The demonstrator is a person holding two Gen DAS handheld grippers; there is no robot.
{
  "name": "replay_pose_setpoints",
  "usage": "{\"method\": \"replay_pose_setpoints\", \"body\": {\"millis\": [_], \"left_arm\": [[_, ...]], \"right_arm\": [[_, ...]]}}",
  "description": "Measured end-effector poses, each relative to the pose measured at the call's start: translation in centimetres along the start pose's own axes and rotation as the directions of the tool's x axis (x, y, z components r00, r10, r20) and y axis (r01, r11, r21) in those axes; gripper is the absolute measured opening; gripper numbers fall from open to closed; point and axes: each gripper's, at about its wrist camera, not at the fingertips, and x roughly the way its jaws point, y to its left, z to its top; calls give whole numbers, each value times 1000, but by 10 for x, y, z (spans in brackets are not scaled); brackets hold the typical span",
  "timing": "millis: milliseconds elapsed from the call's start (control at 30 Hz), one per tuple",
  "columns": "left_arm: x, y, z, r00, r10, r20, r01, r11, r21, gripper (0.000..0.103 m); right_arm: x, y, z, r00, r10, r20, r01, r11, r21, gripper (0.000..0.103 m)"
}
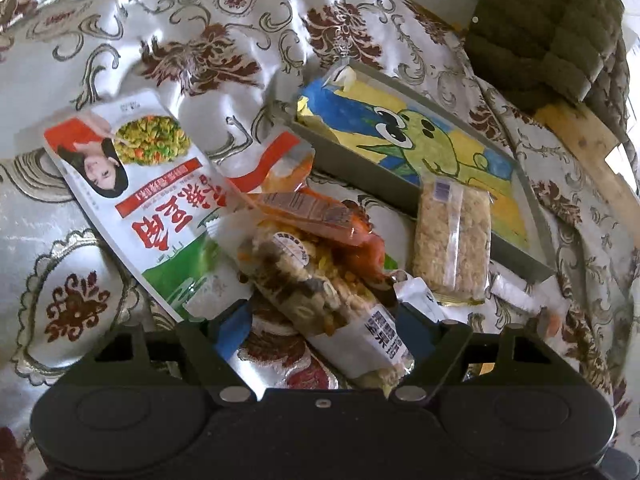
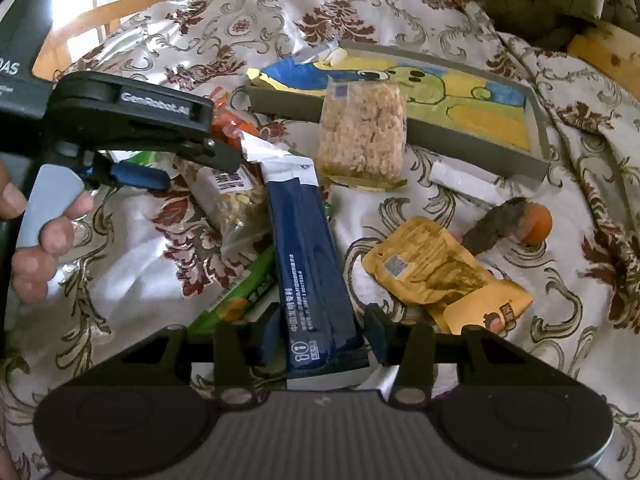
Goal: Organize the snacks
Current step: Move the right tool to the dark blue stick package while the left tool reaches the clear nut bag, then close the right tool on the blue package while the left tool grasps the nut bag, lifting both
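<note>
In the left wrist view my left gripper (image 1: 320, 316) is open, its fingers either side of a clear nut-and-grain bar (image 1: 320, 284) lying on the cloth. A white, red and green pouch (image 1: 140, 192) lies to its left, an orange packet (image 1: 316, 216) behind it. A rice-cake pack (image 1: 452, 236) leans on the grey tray (image 1: 360, 164) with a frog drawing. In the right wrist view my right gripper (image 2: 322, 332) is open around a dark blue packet (image 2: 312, 264). The left gripper (image 2: 188, 160) shows at the left, above the nut bar (image 2: 236, 204). The rice-cake pack (image 2: 362, 132) rests on the tray's front wall (image 2: 460, 140).
A yellow pouch (image 2: 436, 272) and an orange ball with a dark wrapper (image 2: 536, 220) lie right of the blue packet. A white stick pack (image 2: 464, 184) lies by the tray. A green packet (image 2: 240, 300) lies under the blue one. An olive quilted cloth (image 1: 552, 32) is at the back right.
</note>
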Motion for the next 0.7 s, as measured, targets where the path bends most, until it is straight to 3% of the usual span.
{"method": "replay_pose_setpoints", "body": {"millis": [267, 333, 400, 500, 633, 700], "left_arm": [[10, 7, 3, 999, -51, -17, 50, 997, -58, 92], [10, 7, 3, 998, -56, -11, 55, 996, -67, 90], [9, 9, 2, 999, -44, -5, 43, 996, -72, 76], [10, 12, 3, 999, -46, -7, 46, 996, -75, 71], [14, 14, 5, 998, -65, -12, 64, 995, -78, 71], [16, 15, 6, 997, -77, -19, 75, 994, -76, 77]], "right_arm": [[11, -1, 4, 1000, -22, 0, 22, 998, 61, 49], [14, 0, 5, 1000, -22, 2, 22, 997, 71, 48], [16, -1, 6, 1000, -17, 5, 16, 996, 87, 46], [18, -5, 8, 1000, 0, -3, 1, 992, 128, 46], [20, -8, 9, 1000, 13, -7, -12, 989, 150, 47], [22, -8, 10, 1000, 16, 1, -16, 988, 151, 52]]}}
